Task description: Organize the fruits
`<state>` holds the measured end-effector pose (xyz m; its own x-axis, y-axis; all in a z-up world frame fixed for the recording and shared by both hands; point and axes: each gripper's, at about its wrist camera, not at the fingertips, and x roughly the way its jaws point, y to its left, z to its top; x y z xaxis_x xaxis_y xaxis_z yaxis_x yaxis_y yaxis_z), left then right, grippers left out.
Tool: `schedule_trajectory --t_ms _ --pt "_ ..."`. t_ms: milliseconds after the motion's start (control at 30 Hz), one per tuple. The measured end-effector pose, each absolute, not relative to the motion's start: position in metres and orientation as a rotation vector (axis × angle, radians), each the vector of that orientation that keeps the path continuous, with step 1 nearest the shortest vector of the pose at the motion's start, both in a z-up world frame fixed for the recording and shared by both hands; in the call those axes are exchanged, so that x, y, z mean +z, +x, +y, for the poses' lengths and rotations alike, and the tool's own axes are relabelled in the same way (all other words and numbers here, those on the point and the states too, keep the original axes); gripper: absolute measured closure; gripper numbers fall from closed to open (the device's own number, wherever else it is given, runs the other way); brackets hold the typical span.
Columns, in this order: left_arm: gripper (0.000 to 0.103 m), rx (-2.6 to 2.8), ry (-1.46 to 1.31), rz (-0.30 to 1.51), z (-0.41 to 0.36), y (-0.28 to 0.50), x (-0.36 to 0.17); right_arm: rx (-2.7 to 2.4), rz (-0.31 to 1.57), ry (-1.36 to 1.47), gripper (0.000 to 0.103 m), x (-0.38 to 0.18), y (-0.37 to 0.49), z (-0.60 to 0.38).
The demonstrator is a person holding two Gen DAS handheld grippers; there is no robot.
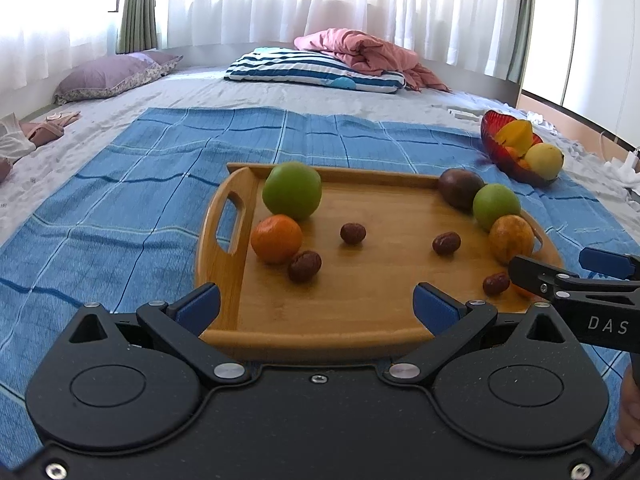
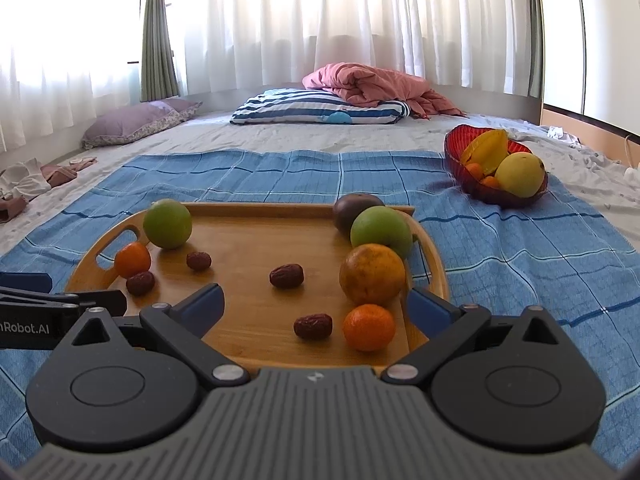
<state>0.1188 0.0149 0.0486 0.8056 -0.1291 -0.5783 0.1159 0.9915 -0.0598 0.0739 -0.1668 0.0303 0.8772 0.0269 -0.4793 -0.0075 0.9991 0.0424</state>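
Sunlit white curtains (image 2: 320,20) backed a bed where a blue checked cloth (image 2: 520,260) carried our wooden tray (image 1: 360,336) of loose fruit. We held our left gripper (image 1: 316,300) and right gripper (image 2: 316,304) over its near edge, jaws spread, pinching nothing. Beyond the tray's far right corner sat a red bowl (image 2: 456,152) of fruit.

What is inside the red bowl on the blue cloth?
The red bowl holds a yellow star fruit, a round yellow fruit and small orange fruits. Anything lying under them is covered and cannot be seen.
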Motion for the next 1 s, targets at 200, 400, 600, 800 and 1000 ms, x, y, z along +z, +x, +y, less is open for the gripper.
schedule_trajectory --t_ms 200,400,600,800,1000 --pt "0.0 -0.129 -0.019 0.627 0.015 0.112 0.042 0.009 0.488 0.04 0.0 0.027 0.063 -0.166" --pt "0.0 -0.118 -0.031 0.631 0.017 0.104 0.036 0.004 0.486 0.032 0.0 0.02 0.054 -0.163" --pt "0.0 -0.108 -0.025 0.642 0.017 0.096 0.027 -0.003 0.506 0.036 0.0 0.009 0.049 -0.163" --pt "0.0 -0.107 -0.011 0.654 0.016 0.089 0.019 -0.01 0.523 0.026 0.0 0.0 0.043 -0.163" --pt "0.0 -0.106 -0.003 0.651 0.016 0.084 0.014 -0.01 0.532 0.025 0.0 -0.006 0.037 -0.162"
